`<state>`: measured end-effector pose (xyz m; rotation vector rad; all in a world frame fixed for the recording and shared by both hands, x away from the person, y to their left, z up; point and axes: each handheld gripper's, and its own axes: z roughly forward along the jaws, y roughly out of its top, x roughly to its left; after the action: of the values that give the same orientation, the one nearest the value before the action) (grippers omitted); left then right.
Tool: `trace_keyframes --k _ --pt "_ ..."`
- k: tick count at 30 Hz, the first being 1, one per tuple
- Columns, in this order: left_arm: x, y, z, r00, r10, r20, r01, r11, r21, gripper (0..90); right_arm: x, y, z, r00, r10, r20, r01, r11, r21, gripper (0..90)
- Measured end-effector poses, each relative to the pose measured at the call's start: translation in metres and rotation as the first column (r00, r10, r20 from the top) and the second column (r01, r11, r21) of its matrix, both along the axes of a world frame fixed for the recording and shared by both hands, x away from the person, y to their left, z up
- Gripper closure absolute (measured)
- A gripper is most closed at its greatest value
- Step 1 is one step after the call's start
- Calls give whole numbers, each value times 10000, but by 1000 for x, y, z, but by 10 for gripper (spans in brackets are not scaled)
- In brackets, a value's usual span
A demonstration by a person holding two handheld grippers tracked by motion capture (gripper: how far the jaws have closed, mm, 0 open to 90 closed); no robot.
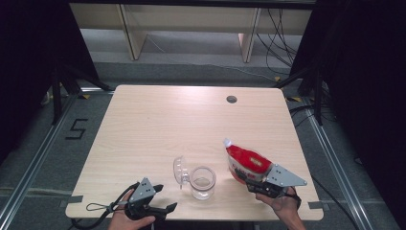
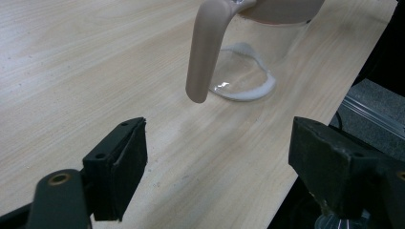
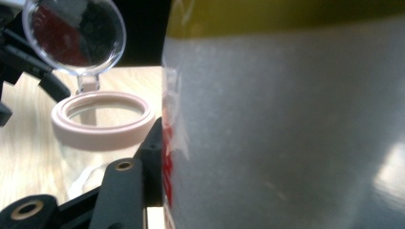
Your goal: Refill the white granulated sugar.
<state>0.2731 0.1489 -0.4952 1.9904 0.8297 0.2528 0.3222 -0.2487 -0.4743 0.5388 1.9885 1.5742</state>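
Gripping, right hand-held gripper: a red and white pouch is clamped between its jaws; in the right gripper view the pouch's pale side is seen pressed against the black jaw.
Pouch: it is held above the desk near the near right corner, tilted, with its white spout end raised and turned toward the far left.
Left hand-held gripper: its jaws are spread wide with nothing between them; it is held at the desk's near edge, left of the middle, pointing toward the jar.
Jar: a clear glass jar is stood upright on the desk close to the near edge, between the two grippers and apart from both; some pale contents are seen at its bottom, but what they are cannot be told.
Lid: a clear round lid is swung open on a hinge at the jar's left side and stands nearly upright; a pinkish ring is seen around the jar's mouth in the right gripper view.
Handle: a pinkish curved handle is seen hanging down beside the jar's glass in the left gripper view.
Desk: a pale wooden top is seen, with a round grommet hole near the far edge.
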Motion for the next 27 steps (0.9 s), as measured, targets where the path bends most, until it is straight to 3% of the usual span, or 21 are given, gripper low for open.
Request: trace_keyframes --k 2,4,5,6,11,15,16,18,21,22,24,27 --pt "1 1 2 9998 -157 119 154 9996 255 205 -1 0 0 9999 64 135 -61 9998 -202 479" --pt "0 -1 0 10000 75 7 -75 10000 -10 205 -4 0 1 9997 248 89 -244 9986 -462 479" --pt "0 -1 0 10000 63 7 -63 10000 -8 205 -5 1 2 9993 281 232 -267 9977 -616 479" --pt "0 1 1 9999 -129 107 126 9996 256 205 -7 0 3 9990 230 379 -195 9957 -902 479" --pt "0 1 1 10000 -67 55 66 9998 168 205 -9 -1 7 9954 555 783 -436 9882 -1466 480" --pt "-1 0 0 10000 53 -79 -52 9999 109 205 -13 -2 10 9938 690 876 -481 9741 -2211 481" --pt "0 1 0 10000 -64 -23 64 9996 266 205 -13 -3 10 9928 694 973 -425 9660 -2549 481" --pt "0 0 0 10000 25 -86 -23 9999 151 205 -14 -2 11 9931 435 1092 -94 9554 -2953 481" --pt "0 1 0 10000 16 63 -17 9999 109 203 -16 -2 13 9915 508 1198 -105 9490 -3151 482" --pt "0 1 0 9998 16 211 -17 10000 67 203 -17 -2 14 9901 452 1331 43 9365 -3506 482" --pt "0 1 0 9998 15 214 -17 10000 73 202 -18 -1 15 9901 540 1294 -38 9330 -3599 482" --pt "1 3 1 9997 -55 245 47 9994 348 201 -22 0 16 9889 576 1370 21 9164 -4002 482"
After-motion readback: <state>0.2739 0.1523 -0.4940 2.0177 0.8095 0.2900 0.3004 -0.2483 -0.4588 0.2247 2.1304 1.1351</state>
